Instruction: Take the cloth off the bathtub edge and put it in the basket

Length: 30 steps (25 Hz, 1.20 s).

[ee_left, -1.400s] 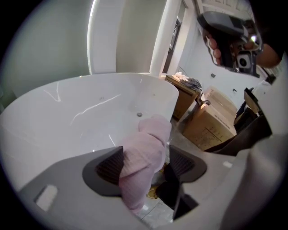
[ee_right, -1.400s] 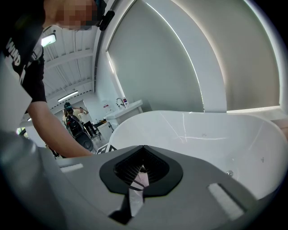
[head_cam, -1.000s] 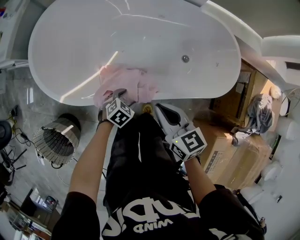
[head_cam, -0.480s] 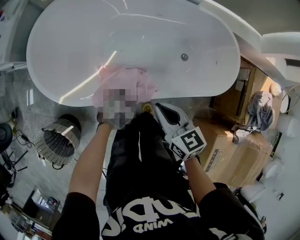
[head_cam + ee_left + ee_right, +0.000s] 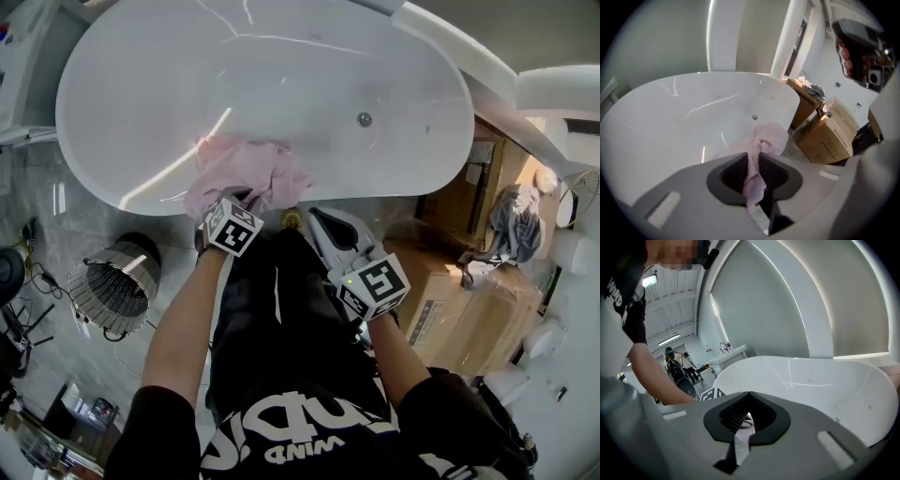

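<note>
A pink cloth (image 5: 246,169) lies bunched over the near rim of the white bathtub (image 5: 281,84). My left gripper (image 5: 242,197) points steeply down at the cloth's near edge. In the left gripper view its jaws have just been closing, and a fold of the cloth (image 5: 771,138) is pinched between them at my left gripper (image 5: 753,161). My right gripper (image 5: 319,216) hangs in front of the tub to the right, apart from the cloth. Its jaws meet with nothing between them at my right gripper (image 5: 749,416). The wire basket (image 5: 112,281) stands on the floor at the left.
Cardboard boxes (image 5: 459,300) are stacked on the floor to the right of the tub, with grey fabric (image 5: 514,225) beyond them. Cables and dark gear (image 5: 14,300) lie at the far left. In the right gripper view, people stand far off in the room.
The left gripper has stayed at the cloth's near edge and its marker cube has rolled slightly. The right gripper has not moved.
</note>
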Motion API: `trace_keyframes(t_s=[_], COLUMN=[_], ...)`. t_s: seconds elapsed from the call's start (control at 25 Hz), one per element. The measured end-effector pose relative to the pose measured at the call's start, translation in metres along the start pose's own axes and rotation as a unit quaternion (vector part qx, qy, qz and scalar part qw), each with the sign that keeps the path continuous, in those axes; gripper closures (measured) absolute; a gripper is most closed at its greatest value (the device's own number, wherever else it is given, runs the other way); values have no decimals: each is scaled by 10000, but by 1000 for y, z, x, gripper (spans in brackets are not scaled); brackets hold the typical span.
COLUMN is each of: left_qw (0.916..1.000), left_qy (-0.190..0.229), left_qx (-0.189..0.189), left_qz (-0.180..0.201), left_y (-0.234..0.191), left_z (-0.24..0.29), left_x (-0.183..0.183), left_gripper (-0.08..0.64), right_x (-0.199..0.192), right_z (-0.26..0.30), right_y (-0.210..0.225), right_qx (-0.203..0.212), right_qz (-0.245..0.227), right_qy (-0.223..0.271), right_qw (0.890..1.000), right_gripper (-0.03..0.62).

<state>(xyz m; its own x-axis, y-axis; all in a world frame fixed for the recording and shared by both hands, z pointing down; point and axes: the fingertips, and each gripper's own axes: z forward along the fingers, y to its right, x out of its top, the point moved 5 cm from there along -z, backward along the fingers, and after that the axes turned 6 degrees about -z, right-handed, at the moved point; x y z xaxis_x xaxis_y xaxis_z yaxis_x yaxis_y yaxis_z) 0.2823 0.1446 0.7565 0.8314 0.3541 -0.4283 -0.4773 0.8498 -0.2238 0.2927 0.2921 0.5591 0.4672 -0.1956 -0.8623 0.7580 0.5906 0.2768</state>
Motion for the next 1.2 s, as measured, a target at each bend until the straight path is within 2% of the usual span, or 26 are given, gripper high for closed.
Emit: trace_keyframes(t_s=[0.12, 0.36, 0.76, 1.2], left_qw=[9995, 9975, 9923, 9765], left_qy=[44, 278, 987, 2010], left_qx=[-77, -66, -15, 37], left_qz=[-317, -646, -742, -779], left_y=[-1, 5, 22, 68], left_z=[-5, -32, -130, -249], left_x=[1, 3, 35, 79], left_gripper=[492, 495, 502, 502], right_x=[0, 2, 44, 104], right_z=[-2, -11, -32, -55], right_y=[1, 4, 8, -22], right_qx=[2, 27, 15, 368], right_qz=[-14, 3, 5, -402], right_qy=[-19, -36, 172, 544], right_qw=[10000, 10000, 9999, 9970], right_gripper=[588, 588, 588, 588])
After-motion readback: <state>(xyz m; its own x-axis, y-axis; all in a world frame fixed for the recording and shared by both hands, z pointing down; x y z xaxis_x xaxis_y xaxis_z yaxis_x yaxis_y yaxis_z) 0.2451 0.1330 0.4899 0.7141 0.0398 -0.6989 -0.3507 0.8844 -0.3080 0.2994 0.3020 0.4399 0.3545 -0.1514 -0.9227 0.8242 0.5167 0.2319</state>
